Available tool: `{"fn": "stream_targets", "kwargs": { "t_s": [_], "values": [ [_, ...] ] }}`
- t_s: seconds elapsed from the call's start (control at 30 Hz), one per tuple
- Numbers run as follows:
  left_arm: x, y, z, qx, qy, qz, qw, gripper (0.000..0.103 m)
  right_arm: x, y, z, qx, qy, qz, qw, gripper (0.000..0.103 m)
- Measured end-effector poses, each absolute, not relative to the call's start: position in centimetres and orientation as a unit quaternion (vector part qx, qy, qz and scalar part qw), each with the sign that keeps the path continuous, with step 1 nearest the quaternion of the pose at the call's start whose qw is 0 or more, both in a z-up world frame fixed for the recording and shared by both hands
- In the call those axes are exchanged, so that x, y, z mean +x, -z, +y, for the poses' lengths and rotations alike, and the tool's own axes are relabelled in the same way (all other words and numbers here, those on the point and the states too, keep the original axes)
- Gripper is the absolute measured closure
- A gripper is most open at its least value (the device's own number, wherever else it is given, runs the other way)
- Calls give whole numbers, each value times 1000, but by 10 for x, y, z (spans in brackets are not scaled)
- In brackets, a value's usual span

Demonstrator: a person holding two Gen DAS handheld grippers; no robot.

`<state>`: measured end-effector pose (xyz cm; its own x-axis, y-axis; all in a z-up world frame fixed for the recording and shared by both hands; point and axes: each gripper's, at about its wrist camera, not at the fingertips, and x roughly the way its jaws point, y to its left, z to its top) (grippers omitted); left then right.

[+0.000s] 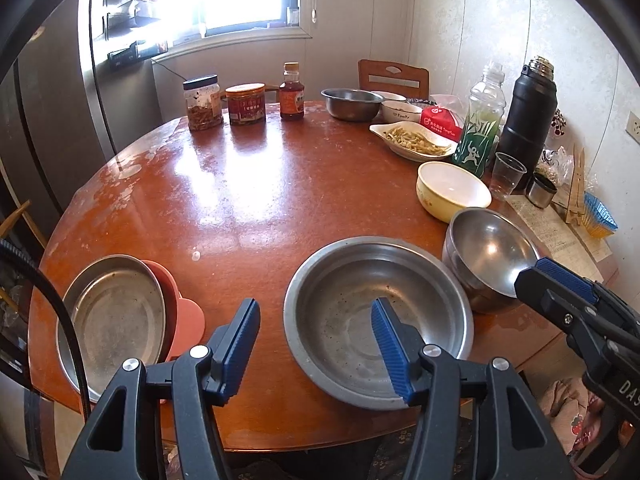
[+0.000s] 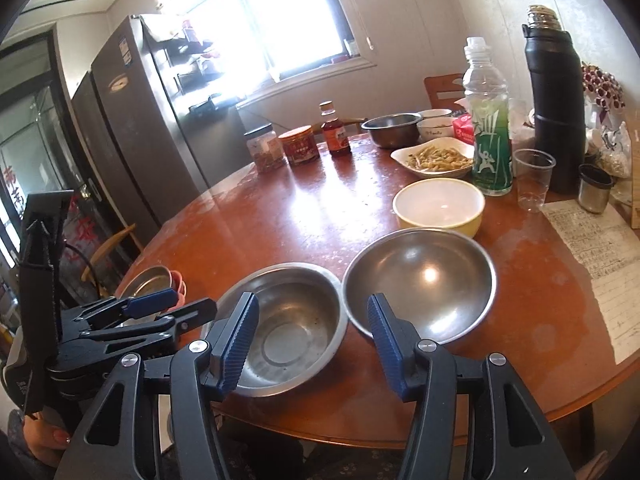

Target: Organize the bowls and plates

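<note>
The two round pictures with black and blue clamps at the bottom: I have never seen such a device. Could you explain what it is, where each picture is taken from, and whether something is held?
No robot is here. A person holds a clamp-like tool in each hand, each with a wide-angle camera looking along its two blue-padded fingers.

The left tool's picture shows the left gripper above a wide steel bowl. The right tool's picture shows the right gripper before a rounder steel bowl.

Also on the round wooden table: a yellow bowl, a steel plate, jars, bottles, a black flask.

Both grippers are open; nothing is held.
</note>
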<state>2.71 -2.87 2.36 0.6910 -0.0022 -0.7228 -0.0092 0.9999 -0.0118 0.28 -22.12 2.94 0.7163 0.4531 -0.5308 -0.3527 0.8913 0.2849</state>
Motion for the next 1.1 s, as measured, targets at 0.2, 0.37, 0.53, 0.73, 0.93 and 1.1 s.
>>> {"fn": "stream_targets", "kwargs": {
  "t_s": [0.2,0.37,0.53,0.73,0.93,1.1],
  "values": [
    [26,-29,-35,-6,2,389,921,44,0,-36,-236,80,-204,292,931,43],
    [31,-30,-45,0,7,392,920,44,-2,-38,-250,90,-197,287,933,32],
    [37,-33,-58,8,15,392,920,43,-2,-41,-261,93,-186,282,936,32],
    [45,-32,-73,19,22,394,919,43,1,-37,-278,97,-166,281,940,31],
    [58,-28,-84,28,24,402,915,43,12,-24,-296,123,-158,296,934,31],
    [70,-28,-97,37,29,402,915,43,20,-15,-305,135,-154,306,930,31]
  ]
}}
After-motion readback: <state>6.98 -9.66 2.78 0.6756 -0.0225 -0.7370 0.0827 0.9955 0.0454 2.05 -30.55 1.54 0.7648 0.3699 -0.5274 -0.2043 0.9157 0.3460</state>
